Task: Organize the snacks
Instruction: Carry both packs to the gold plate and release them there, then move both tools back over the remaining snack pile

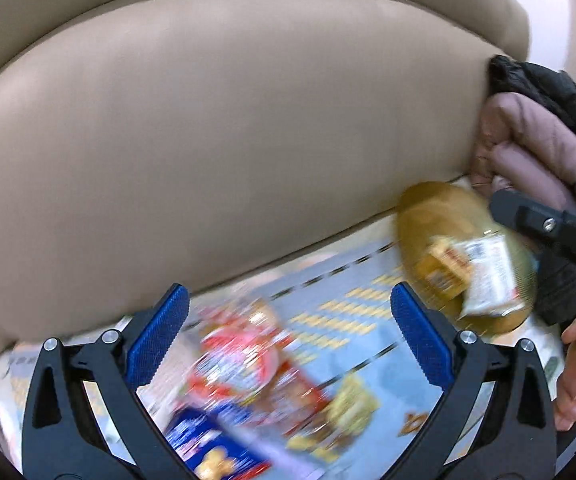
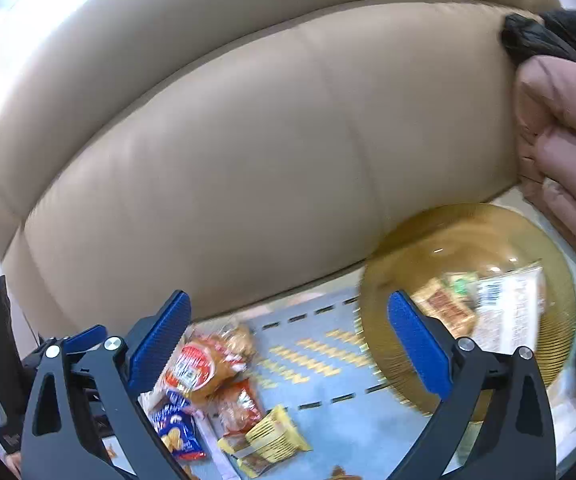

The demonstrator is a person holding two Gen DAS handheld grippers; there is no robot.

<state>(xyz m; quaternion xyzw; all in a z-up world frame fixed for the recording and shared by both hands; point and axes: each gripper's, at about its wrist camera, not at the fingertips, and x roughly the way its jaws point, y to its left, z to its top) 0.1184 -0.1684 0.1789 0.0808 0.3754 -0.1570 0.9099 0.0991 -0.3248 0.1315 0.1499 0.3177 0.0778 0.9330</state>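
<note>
A round, ribbed plate of amber translucent glass [image 2: 468, 248] sits at the right of a pale blue mat patterned with yellow zigzags and black dashed lines [image 2: 328, 408], close against the front of a beige leather sofa cushion [image 2: 247, 152]. On the plate lie a small orange-and-brown packet [image 2: 448, 308] and a white wrapper printed with a barcode [image 2: 508, 312], touching each other. To the left on the mat is a loose cluster of snacks: a red-and-orange round-labelled bag [image 2: 191, 368], a blue bag showing pale crackers [image 2: 177, 432], a clear orange-brown packet [image 2: 241, 404] and a yellow striped wrapper [image 2: 273, 436], all lying flat and overlapping at their edges. The right gripper [image 2: 288, 344] has its blue-padded fingers [image 2: 416, 344] spread wide and holds nothing, above the mat between the cluster and the plate. The left gripper [image 1: 288, 336] likewise has its fingers [image 1: 159, 336] spread wide and empty, over the blurred snack cluster. A folded pink quilted jacket [image 2: 560, 128] and a black garment [image 2: 536, 36] rest at the sofa's right end.
</note>
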